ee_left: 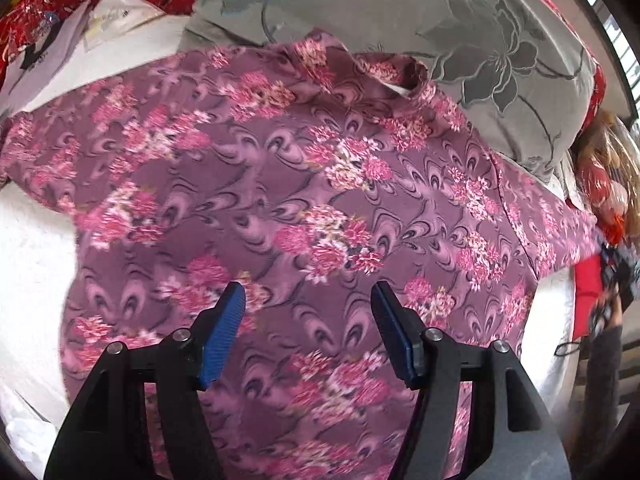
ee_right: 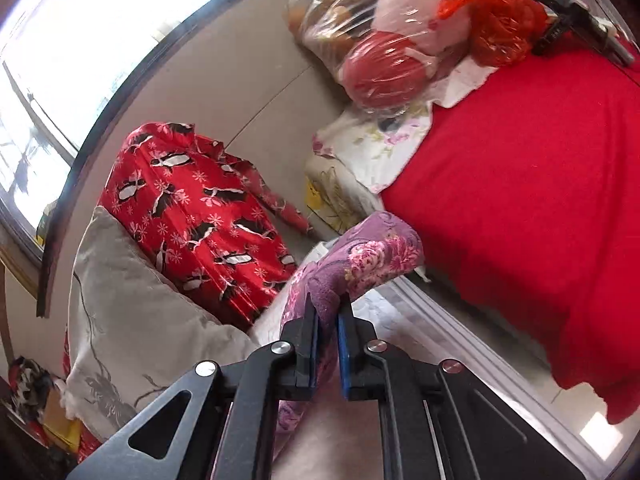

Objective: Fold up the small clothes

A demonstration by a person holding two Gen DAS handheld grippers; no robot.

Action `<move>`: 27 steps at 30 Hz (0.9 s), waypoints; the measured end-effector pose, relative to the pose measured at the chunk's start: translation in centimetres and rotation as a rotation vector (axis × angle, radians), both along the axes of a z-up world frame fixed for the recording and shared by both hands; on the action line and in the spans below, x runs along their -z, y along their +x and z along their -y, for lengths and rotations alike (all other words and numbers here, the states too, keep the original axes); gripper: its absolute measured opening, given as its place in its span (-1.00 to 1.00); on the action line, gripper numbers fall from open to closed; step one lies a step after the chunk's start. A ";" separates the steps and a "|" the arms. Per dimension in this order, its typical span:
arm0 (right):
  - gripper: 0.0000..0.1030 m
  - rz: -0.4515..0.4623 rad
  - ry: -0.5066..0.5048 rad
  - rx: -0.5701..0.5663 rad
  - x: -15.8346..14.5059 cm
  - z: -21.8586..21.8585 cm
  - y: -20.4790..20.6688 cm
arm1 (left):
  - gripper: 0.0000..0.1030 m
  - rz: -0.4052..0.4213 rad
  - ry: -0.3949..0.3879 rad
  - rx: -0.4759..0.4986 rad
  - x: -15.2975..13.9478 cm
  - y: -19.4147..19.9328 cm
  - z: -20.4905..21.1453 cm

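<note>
A purple shirt with pink flowers [ee_left: 304,184] lies spread flat on a white bed sheet [ee_left: 28,264], collar toward the far side. My left gripper [ee_left: 308,292] hovers above its lower middle, blue pads apart and nothing between them. In the right wrist view my right gripper [ee_right: 329,304] is shut on a bunched edge of the same purple flowered shirt [ee_right: 372,256], and the cloth curls up over the fingertips. At the right edge of the left wrist view, a gloved hand [ee_left: 612,292] works at the shirt's sleeve end.
A grey flowered pillow [ee_left: 460,40] lies beyond the collar. A red shirt with a black and white print [ee_right: 200,216] leans on the headboard beside another grey pillow [ee_right: 132,320]. A red cover [ee_right: 528,184] and bagged soft toys [ee_right: 384,40] lie to the right.
</note>
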State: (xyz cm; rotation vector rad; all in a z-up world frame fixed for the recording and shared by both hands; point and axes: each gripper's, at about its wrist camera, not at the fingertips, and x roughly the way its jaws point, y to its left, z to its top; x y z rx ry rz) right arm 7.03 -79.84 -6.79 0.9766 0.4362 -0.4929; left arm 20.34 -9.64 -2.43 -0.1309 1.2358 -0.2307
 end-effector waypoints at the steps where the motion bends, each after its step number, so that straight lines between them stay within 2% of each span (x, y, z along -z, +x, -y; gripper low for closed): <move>1: -0.86 -0.029 0.004 0.000 0.6 0.0 -0.3 | 0.25 -0.021 0.009 -0.004 0.7 0.2 0.4; 4: -0.86 -0.116 0.083 0.006 3.6 0.3 -0.6 | 0.25 -0.078 0.057 -0.004 2.9 0.4 1.4; 5: -0.85 -0.128 0.109 0.013 4.4 0.4 -0.8 | 0.26 -0.065 0.075 -0.001 2.9 0.4 1.7; 8: -0.85 -0.093 0.151 0.034 5.4 0.1 -1.8 | 0.32 -0.060 0.099 0.020 2.8 0.7 2.6; 10: -0.85 -0.088 0.114 0.016 4.5 -0.3 -1.7 | 0.34 -0.068 0.094 0.019 2.9 1.0 2.9; 17: -0.85 -0.043 -0.043 -0.130 -1.6 -4.2 0.9 | 0.49 -0.083 0.001 -0.008 3.0 0.7 1.3; 23: -0.85 -0.036 -0.119 -0.278 -5.3 -10.7 2.9 | 0.49 -0.108 -0.119 0.000 3.1 1.0 -0.8; 27: -0.85 -0.052 -0.146 -0.339 -6.8 -14.9 4.4 | 0.50 -0.117 -0.161 0.036 2.9 1.0 -1.4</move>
